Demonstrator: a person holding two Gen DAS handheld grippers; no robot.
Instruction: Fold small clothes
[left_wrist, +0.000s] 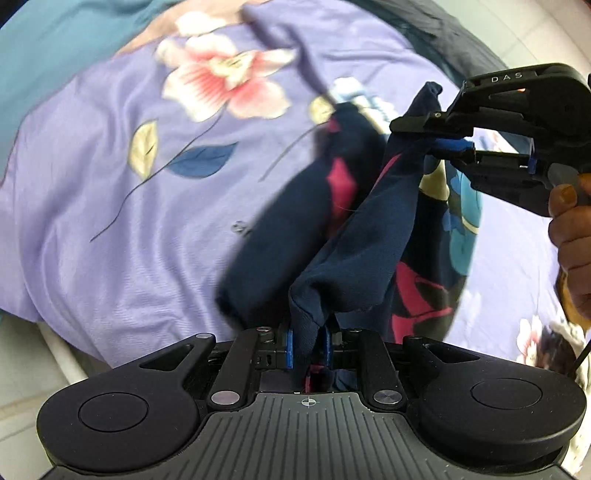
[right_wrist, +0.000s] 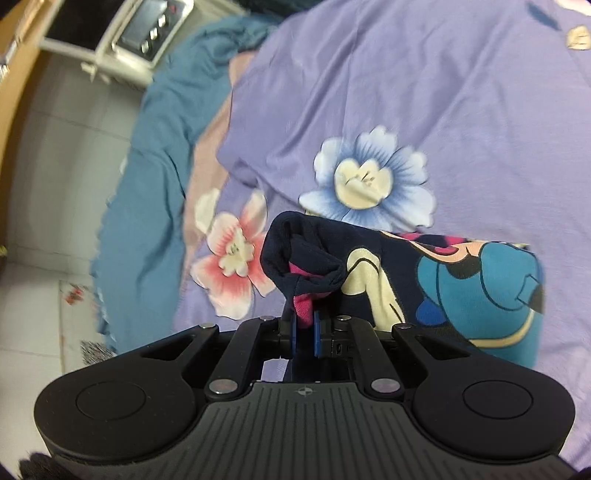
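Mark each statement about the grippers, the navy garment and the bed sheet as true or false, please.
1. Both grippers are shut on the navy garment. True: left gripper, right gripper.
2. The garment lies flat, untouched. False: it is lifted and bunched between the grippers.
3. The bed sheet is purple with printed flowers. True.
4. The garment is plain white. False: navy with a colourful cartoon print.
5. The left wrist view shows the right gripper. True.

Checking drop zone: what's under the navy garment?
Under the navy garment, held by left tool and right tool, lies the purple floral bedsheet. The sheet directly beneath is covered.
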